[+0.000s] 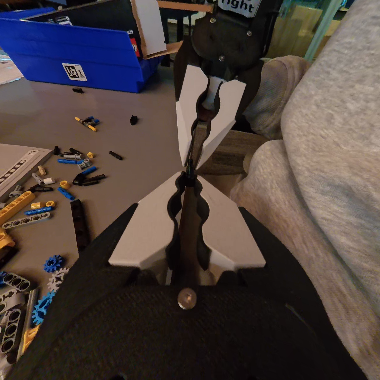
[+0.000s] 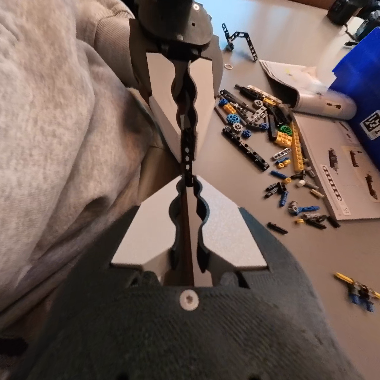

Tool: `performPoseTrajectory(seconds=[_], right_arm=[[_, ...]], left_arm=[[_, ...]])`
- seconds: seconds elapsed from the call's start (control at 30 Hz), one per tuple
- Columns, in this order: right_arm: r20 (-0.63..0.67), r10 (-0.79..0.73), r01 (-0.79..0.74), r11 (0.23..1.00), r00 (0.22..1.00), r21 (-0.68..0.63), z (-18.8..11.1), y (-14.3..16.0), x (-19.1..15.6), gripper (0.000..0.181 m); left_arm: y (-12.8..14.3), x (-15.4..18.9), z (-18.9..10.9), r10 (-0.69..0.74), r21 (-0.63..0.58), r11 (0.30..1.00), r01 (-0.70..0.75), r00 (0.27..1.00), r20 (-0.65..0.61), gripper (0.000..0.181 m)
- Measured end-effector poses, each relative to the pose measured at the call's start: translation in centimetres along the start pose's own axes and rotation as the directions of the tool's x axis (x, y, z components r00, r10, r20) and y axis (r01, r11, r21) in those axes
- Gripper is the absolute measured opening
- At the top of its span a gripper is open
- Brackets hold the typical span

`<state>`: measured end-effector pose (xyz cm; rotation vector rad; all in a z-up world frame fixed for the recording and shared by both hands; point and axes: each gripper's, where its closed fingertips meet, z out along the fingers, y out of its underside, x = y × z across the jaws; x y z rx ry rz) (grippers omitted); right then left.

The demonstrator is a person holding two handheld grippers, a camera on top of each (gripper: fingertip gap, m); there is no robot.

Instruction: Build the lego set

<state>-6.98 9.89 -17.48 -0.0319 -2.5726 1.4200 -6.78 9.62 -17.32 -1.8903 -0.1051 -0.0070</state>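
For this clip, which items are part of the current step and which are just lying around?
In use:
left tongs
right tongs
black holed beam, gripped between both

Lying about:
blue bin
instruction booklet
loose pins
gears
yellow beam

Right claw [image 2: 188, 179] pinched on lower end of black holed beam [image 2: 187, 153], beam running straight ahead. Left claw [image 2: 188, 133] faces it from far side, clamped on beam's other end. Grey sweatshirt sleeve [image 2: 61, 127] fills left. On grey tabletop [image 2: 267, 257] to right: heap of loose pieces with yellow beam [image 2: 297, 149], long black beam [image 2: 245, 149], blue gears, pins. Open instruction booklet [image 2: 349, 185] just beside heap. Blue bin [image 2: 366, 82] at far right. Small blurred blue-yellow assembly [image 2: 357, 292] near lower right.
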Motion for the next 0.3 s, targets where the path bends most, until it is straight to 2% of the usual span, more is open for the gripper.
performPoseTrajectory(seconds=[0.3], right_arm=[[0.011, 0.009, -0.009, 1.000, 1.000, -0.011, 0.17, 0.45, -0.07, 0.005]], left_arm=[[0.35, -0.04, 0.23, 0.008, -0.027, 1.000, -0.008, 1.000, 0.006, 0.006]])
